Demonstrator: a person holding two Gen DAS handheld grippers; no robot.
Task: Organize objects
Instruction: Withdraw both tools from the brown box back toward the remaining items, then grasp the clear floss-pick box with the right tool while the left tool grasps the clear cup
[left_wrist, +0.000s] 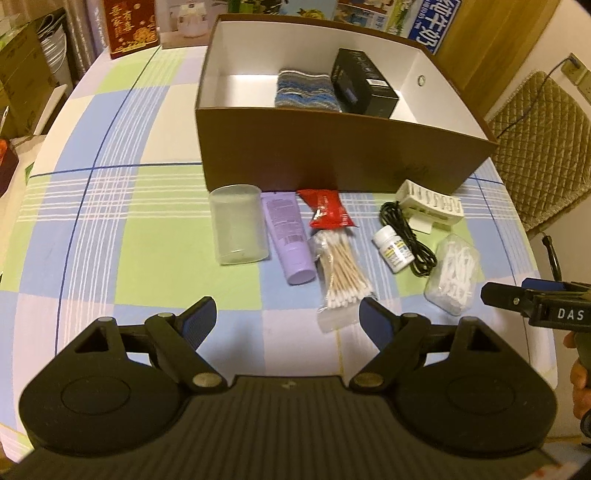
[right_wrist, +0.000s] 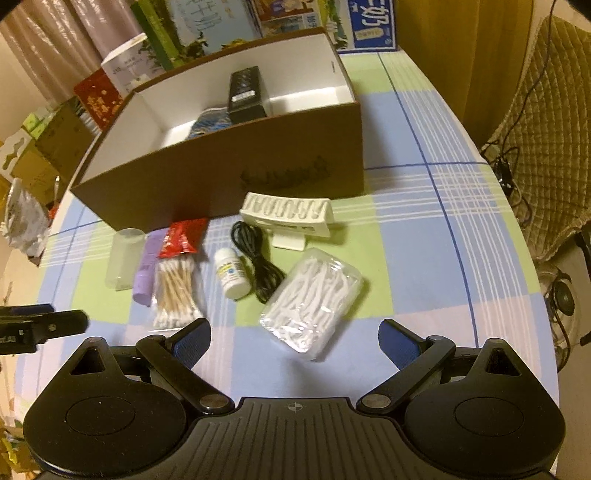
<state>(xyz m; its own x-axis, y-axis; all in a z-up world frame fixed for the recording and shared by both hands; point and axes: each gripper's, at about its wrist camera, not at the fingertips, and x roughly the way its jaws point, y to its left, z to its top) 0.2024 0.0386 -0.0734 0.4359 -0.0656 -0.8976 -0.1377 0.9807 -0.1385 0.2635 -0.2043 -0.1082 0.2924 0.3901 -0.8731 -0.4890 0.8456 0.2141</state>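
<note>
The left gripper (left_wrist: 288, 314) hangs over the checked tablecloth (left_wrist: 147, 229) with its blue ribbed pads spread wide and nothing between them. Just ahead of it, slightly toward its right finger, lies a clear crinkly bag of cotton swabs (left_wrist: 341, 273) with wooden stems. Beyond the swabs sits a glossy red foil packet (left_wrist: 325, 212); left of them a smooth lilac tube (left_wrist: 288, 240) lies lengthwise, and further left a frosted translucent plastic cup (left_wrist: 238, 223) rests on its side.

The right gripper (right_wrist: 295, 341) is likewise spread open and empty. Directly ahead, almost between its fingertips, lies a clear rounded plastic case of white floss picks (right_wrist: 312, 302). Past that case, to its left, a coiled black cable (right_wrist: 258, 262) lies beside a small white pill bottle (right_wrist: 231, 273) with a screw cap. Further ahead stands a cream ribbed plastic holder (right_wrist: 288, 218), curved along its top, close to the box wall.

Beyond all of these, well ahead of both grippers, stands a large brown cardboard box (left_wrist: 332, 147) with a matte white interior. Inside it lie a folded knitted cloth (left_wrist: 306, 90) in blue and grey stripes and a glossy black rectangular carton (left_wrist: 364, 85), touching each other.

In the right wrist view the other gripper's black finger tip shows at the left edge
</note>
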